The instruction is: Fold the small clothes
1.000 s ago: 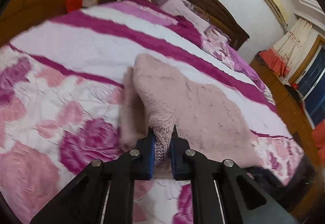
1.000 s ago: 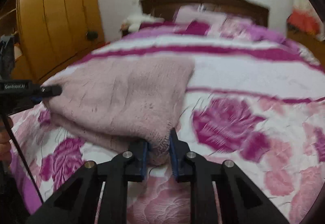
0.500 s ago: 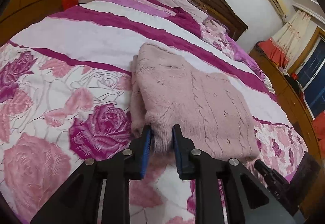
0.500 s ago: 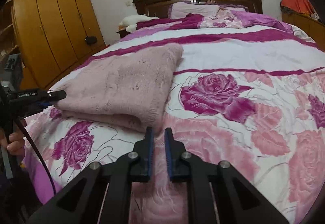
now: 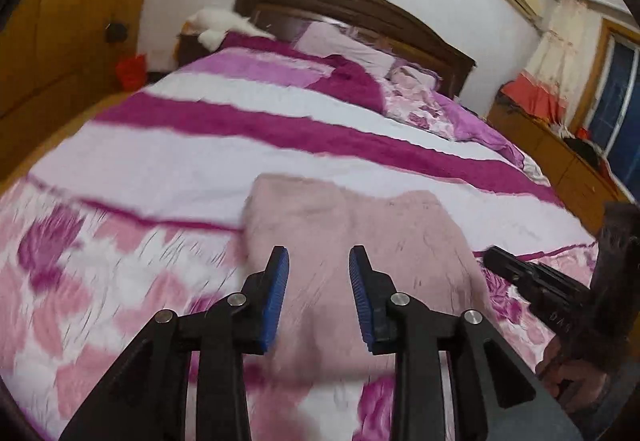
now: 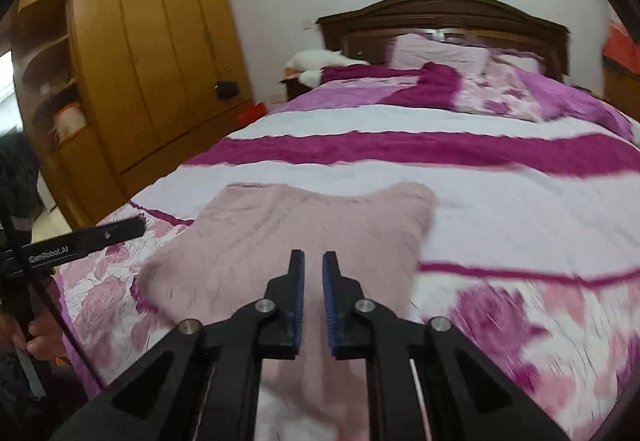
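Left gripper [image 5: 319, 257]: blue-padded jaws parted, just opened, nothing between them. It hangs above the near edge of the pink sweater [image 5: 352, 257], clear of the knit.

Right gripper [image 6: 313, 261]: jaws brought nearly together with a narrow gap, empty, having just closed. It sits over the sweater's near half without touching.

Pink sweater: folded into a rough rectangle, flat on the bedspread [image 6: 500, 201] toward the foot of the bed, straddling the rose print and the white band. Its nearest edge is hidden behind the gripper bodies in both views.

Hard to make out: motion blur smears the rose print and the knit's texture. In the left wrist view the right gripper's body is cut off at the right edge, and the hand [image 5: 576, 373] under it is dim. In the right wrist view the hand [image 6: 38, 341] holding the left gripper is partly cropped.

Change: a second ago both grippers pinched the sweater's front edge; half a second ago only the left did. Both now stand higher and free.
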Available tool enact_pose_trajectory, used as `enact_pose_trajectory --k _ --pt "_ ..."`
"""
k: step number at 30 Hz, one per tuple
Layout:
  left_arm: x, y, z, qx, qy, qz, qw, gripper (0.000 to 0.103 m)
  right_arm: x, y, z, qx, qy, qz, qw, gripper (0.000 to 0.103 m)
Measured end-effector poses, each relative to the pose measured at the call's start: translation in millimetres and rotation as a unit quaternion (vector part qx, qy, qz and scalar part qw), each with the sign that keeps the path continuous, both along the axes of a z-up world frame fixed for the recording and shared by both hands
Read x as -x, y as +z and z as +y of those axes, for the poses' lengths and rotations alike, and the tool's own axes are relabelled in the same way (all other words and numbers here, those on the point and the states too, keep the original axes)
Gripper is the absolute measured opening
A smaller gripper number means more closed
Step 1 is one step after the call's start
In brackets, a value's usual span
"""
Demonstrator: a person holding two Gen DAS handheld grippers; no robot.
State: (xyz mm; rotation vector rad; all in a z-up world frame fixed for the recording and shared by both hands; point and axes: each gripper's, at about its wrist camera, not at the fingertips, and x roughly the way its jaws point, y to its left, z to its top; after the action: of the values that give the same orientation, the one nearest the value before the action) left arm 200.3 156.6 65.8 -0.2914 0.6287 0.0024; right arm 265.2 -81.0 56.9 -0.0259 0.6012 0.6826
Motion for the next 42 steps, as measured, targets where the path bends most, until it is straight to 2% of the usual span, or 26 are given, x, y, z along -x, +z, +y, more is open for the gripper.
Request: enact_pose_trajectory --k 1,3,6,13,17,21,23,25,26,27,28,29,30,32,35,37,39,40,42 --pt "-9.4 -5.0 -2.1 -0.008 -0.004 0.010 0.9999 0.007 -3.5 -1.9 7.3 0.003 0.003 -0.012 1.000 0.008" --pt "-31.7 -22.3 -4.2 -0.027 0.003 0.052 0.9982 0.000 -12.2 -9.3 14.4 0.016 -0.014 -0.021 1.000 0.006" --pt "-44.4 -43.4 0.6 -0.018 0.009 0.079 0.9967 0.000 -32.3 -30.7 12.6 0.028 -0.031 0.022 0.999 0.000" --pt "-49.4 -62.9 14.9 0.017 0.018 0.082 0.9963 0.001 -36.1 -50.4 6.3 0.066 -0.019 0.025 0.997 0.000" --pt "-49.4 -63.4 9.9 0.010 0.012 0.083 0.9964 0.001 -48.5 -65.4 -14.0 0.025 -0.032 0.064 0.997 0.000" --pt "-46.4 -59.7 7.7 0.013 0.017 0.085 0.9961 0.001 -45.2 -62.9 -5.7 0.051 -0.036 0.053 0.997 0.000" --pt "-40.8 -54.7 8.6 0.015 0.028 0.085 0.9959 0.007 -39.6 -57.5 0.7 0.064 -0.029 0.040 0.997 0.000" --pt "-31.8 -48.4 6.8 0.016 0.023 0.075 0.9968 0.023 -33.7 -51.4 2.2 0.058 -0.011 0.042 0.997 0.003" --pt "-27.6 -44.8 5.4 0.017 0.016 0.072 0.9971 0.041 -30.3 -47.4 2.7 0.061 -0.004 0.043 0.997 0.006" --pt "-24.8 -44.0 5.0 0.020 0.011 0.072 0.9971 0.054 -26.6 -43.6 3.6 0.068 0.001 0.038 0.997 0.012" --pt "-22.8 -42.6 5.3 0.024 0.004 0.072 0.9971 0.057 -22.1 -39.5 4.0 0.075 0.008 0.031 0.997 0.018" --pt "-20.5 -42.0 7.2 0.031 -0.002 0.075 0.9967 0.058 -17.4 -34.7 3.6 0.079 0.017 0.025 0.996 0.037" --pt "-19.1 -41.9 9.4 0.034 -0.003 0.077 0.9965 0.059 -15.0 -31.0 2.8 0.076 0.024 0.024 0.997 0.068" --pt "-15.6 -45.1 18.7 0.045 -0.005 0.084 0.9955 0.062 -11.5 -23.5 -3.3 0.054 0.039 0.032 0.997 0.096" --pt "-13.0 -58.9 37.4 0.076 0.004 0.105 0.9915 0.065 -14.1 -14.5 -24.5 -0.012 0.044 0.045 0.998 0.096" --pt "-13.3 -73.8 48.7 0.120 -0.004 0.124 0.9849 0.065 -24.0 -15.7 -41.0 -0.055 0.033 0.071 0.995 0.096" --pt "-13.9 -88.7 58.6 0.179 -0.016 0.123 0.9760 0.070 -40.1 -26.9 -58.0 -0.104 0.024 0.122 0.987 0.096" --pt "-14.9 -93.2 61.9 0.193 -0.019 0.118 0.9739 0.071 -52.3 -39.7 -66.5 -0.134 0.024 0.171 0.976 0.096" --pt "-20.1 -96.4 64.3 0.200 -0.030 0.114 0.9726 0.074 -66.3 -62.2 -73.0 -0.163 0.034 0.236 0.957 0.096"
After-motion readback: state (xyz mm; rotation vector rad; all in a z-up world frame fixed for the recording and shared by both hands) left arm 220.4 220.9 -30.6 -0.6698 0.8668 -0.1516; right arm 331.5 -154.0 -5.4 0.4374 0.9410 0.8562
